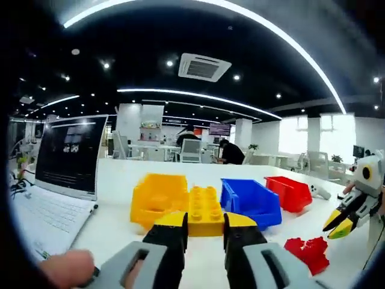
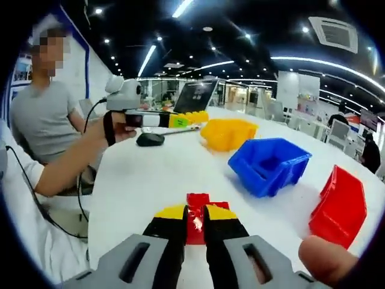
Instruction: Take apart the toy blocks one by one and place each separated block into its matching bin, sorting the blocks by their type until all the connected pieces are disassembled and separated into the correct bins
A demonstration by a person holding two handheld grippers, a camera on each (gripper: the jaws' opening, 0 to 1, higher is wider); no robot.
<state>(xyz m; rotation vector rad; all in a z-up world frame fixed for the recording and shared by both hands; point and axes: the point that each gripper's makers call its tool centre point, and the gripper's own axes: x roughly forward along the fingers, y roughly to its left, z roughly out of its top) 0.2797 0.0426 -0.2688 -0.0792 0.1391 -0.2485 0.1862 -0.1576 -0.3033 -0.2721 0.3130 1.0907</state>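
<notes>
On the smooth white table [image 1: 114, 174], three glossy plastic bins sit in a row: yellow bin [image 1: 157, 197], blue bin [image 1: 252, 201], red bin [image 1: 292, 192]. The left gripper [image 1: 204, 226] is clamped on a studded yellow block [image 1: 204, 211], held just before the yellow bin. The right gripper [image 2: 192, 220] pinches a red block [image 2: 195, 220] low over the tabletop. A chunky red block cluster [image 1: 310, 253] lies near the left gripper's jaws. A laptop [image 1: 66, 162] stands open beside them.

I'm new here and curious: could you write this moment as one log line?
left gripper: shut on yellow block | right gripper: shut on red block | bins: yellow bin, blue bin, red bin
</notes>
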